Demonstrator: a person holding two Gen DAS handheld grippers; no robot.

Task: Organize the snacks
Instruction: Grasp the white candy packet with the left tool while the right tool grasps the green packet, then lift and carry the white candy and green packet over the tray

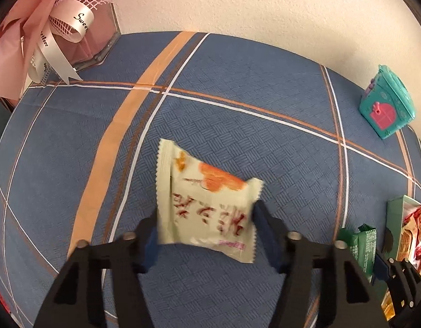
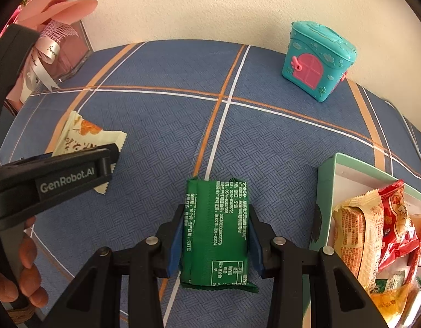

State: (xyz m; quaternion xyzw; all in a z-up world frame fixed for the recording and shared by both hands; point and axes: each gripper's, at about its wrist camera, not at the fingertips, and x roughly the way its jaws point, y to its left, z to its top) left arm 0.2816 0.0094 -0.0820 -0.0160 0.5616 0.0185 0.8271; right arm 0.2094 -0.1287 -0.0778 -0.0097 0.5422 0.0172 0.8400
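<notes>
My left gripper (image 1: 206, 213) is shut on a cream snack packet (image 1: 207, 202) with orange print and red writing, held above the blue plaid tablecloth (image 1: 237, 125). The packet also shows in the right wrist view (image 2: 82, 136), with the left gripper (image 2: 73, 169) in front of it. My right gripper (image 2: 214, 218) is shut on a green snack packet (image 2: 216, 232) with white print. The green packet shows at the right edge of the left wrist view (image 1: 360, 243). A pale green box (image 2: 326, 191) at the right holds several snack packets.
A teal toy house (image 2: 317, 60) with a pink door stands at the back right, near the wall. A clear box with pink paper and a white ribbon (image 2: 68, 52) stands at the back left. A hand (image 2: 27, 268) holds the left gripper's handle.
</notes>
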